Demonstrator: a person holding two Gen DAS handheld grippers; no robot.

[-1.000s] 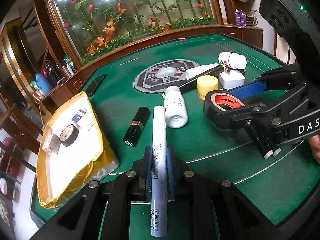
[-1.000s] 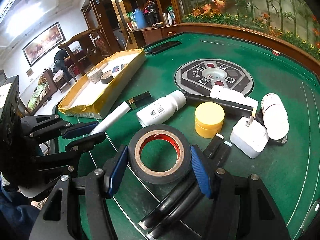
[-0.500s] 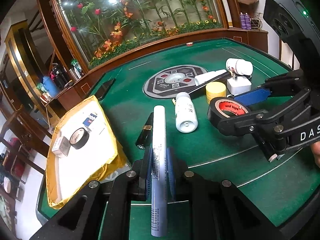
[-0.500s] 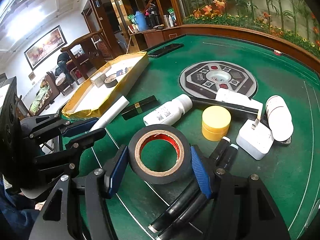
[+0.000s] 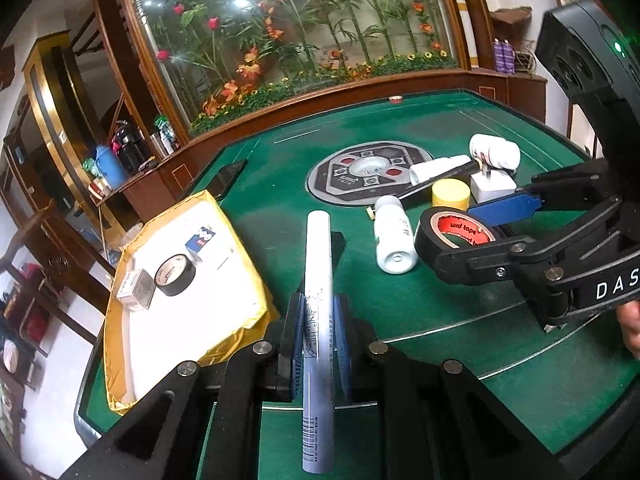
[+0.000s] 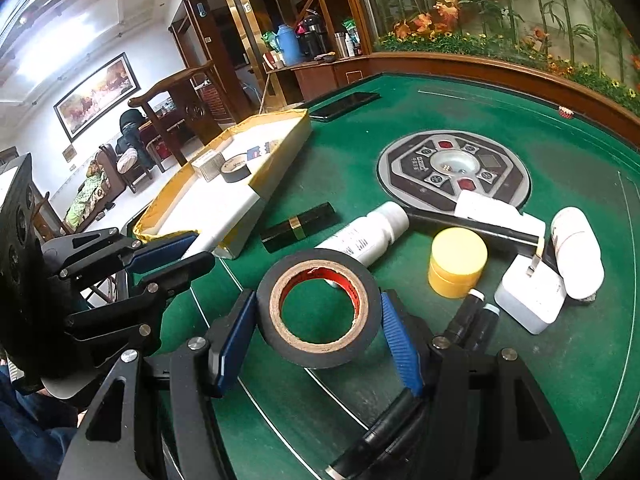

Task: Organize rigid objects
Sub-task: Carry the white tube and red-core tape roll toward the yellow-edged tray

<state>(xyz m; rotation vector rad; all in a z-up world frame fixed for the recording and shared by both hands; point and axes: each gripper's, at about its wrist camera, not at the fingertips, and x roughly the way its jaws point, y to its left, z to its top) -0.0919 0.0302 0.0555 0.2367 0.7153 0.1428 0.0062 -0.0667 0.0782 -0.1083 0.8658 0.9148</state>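
Observation:
My left gripper (image 5: 318,320) is shut on a long white tube (image 5: 318,248), which points away over the green table (image 5: 280,184). Left of it lies a yellow-edged tray (image 5: 256,280) holding a black tape roll (image 5: 175,275) and a small box (image 5: 134,290). My right gripper (image 6: 318,320) is shut on a black tape roll with a red core (image 6: 318,308), its blue pads (image 6: 394,336) pressing both sides. In the left wrist view that right gripper (image 5: 460,232) and its tape roll (image 5: 430,236) hang just above the felt. The left gripper (image 6: 200,250) shows beside the tray (image 6: 172,184).
On the felt lie a white bottle (image 6: 364,236), a black lipstick (image 6: 298,226), a yellow jar (image 6: 458,262), a white charger (image 6: 528,300), another white bottle (image 6: 576,252) and black pens (image 6: 476,316). A round control panel (image 6: 454,168) sits mid-table, a phone (image 6: 346,105) at the far edge.
Both grippers have risen a little with their loads: the tube's far end now stands off the felt and covers the lipstick, and the tape roll now overlaps the white bottle.

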